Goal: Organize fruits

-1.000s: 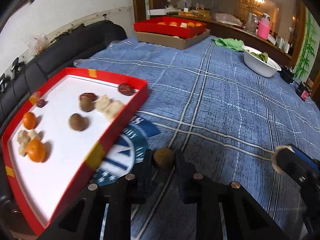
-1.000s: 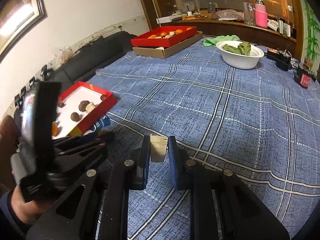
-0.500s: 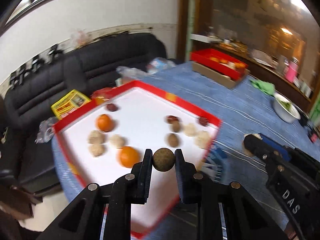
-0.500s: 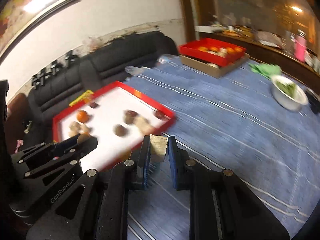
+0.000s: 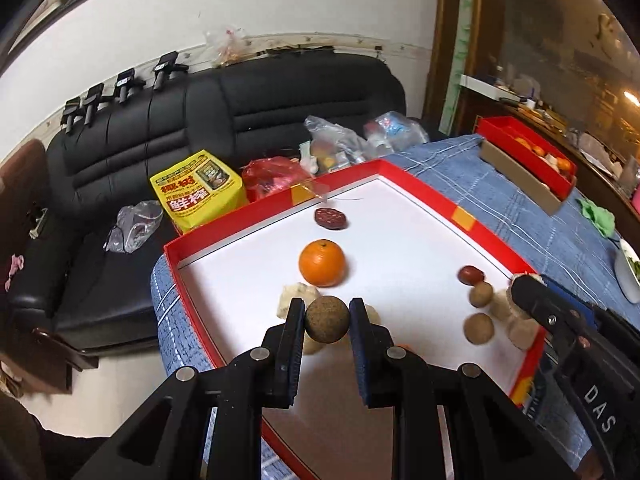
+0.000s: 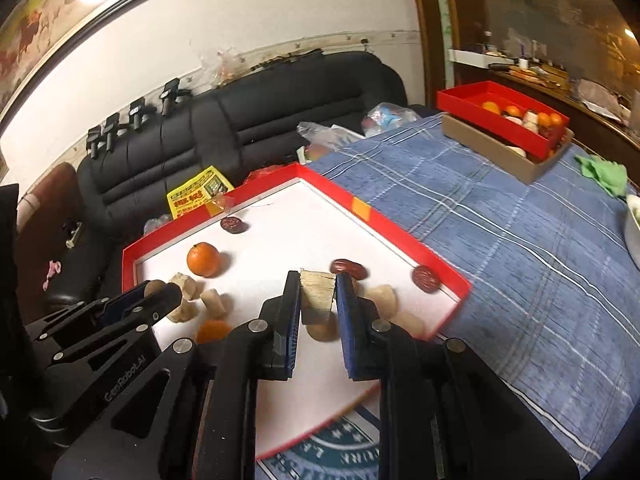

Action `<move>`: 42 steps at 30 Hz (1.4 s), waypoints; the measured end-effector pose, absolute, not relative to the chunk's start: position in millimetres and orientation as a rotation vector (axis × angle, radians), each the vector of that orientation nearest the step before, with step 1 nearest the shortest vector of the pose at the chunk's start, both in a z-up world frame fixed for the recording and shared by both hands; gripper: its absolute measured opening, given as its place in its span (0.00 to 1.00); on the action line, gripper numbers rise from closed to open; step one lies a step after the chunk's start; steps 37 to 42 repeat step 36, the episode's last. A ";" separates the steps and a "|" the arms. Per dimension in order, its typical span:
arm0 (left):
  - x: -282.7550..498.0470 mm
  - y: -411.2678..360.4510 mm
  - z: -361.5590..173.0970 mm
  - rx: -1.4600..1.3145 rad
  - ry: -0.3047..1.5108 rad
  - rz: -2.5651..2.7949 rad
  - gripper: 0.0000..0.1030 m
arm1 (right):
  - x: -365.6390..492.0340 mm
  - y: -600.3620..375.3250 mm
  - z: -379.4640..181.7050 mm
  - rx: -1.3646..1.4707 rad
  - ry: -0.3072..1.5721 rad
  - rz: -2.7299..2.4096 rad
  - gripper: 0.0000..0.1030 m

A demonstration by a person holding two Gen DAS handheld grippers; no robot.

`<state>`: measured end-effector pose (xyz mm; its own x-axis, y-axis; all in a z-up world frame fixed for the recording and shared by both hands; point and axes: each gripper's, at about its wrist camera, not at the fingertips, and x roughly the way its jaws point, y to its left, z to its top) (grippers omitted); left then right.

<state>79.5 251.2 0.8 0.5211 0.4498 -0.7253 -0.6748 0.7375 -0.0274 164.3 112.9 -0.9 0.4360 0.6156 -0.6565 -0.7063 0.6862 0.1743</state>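
**Over the red tray, both grippers loaded**

Over the white floor of the red tray [image 5: 424,188] you hold both loads clear of the fruit already lying there, so each can go down beside its own kind, as far as I can judge. Your left gripper [image 5: 327,318] has its jaws pinching a round brown fruit [image 5: 327,319], low centre in the left wrist view, just above a cluster of pale chunks [image 5: 296,296] and nearer you than the orange [image 5: 322,263]. That fruit looks dull, rough-skinned and evenly round, matching two brown ones [image 5: 479,312] at the right of the frame.

Your right gripper [image 6: 318,298] has its jaws pinching a pale wedge-shaped piece [image 6: 318,294], centre of the right wrist view; it is cream-coloured, fibrous on its cut face, and much like the pale chunks at lower left. A dark red date [image 6: 348,269] lies just beyond it.

Both grips sit at the very jaw tips, which probably keeps the release clean. The tray rests on the blue plaid cloth [image 6: 520,240] of the counter, its near corner overhanging the edge.
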 end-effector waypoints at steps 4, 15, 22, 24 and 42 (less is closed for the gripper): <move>82.4 256.2 -2.8 -0.325 0.767 0.704 0.20 | 165.3 124.6 -8.1 -0.159 0.782 0.848 0.17; 91.2 261.1 -9.3 -0.341 0.800 0.700 0.24 | 171.6 135.7 -26.3 -0.198 0.833 0.844 0.18; 84.2 261.2 -9.0 -0.385 0.824 0.694 0.58 | 174.1 129.0 -25.0 -0.215 0.842 0.794 0.70; 78.9 255.7 -4.0 -0.362 0.798 0.690 0.71 | 170.3 121.8 -18.6 -0.231 0.824 0.778 0.82; 39.1 195.1 33.1 -0.314 0.690 0.613 0.90 | 103.4 38.5 40.7 -0.274 0.623 0.798 1.00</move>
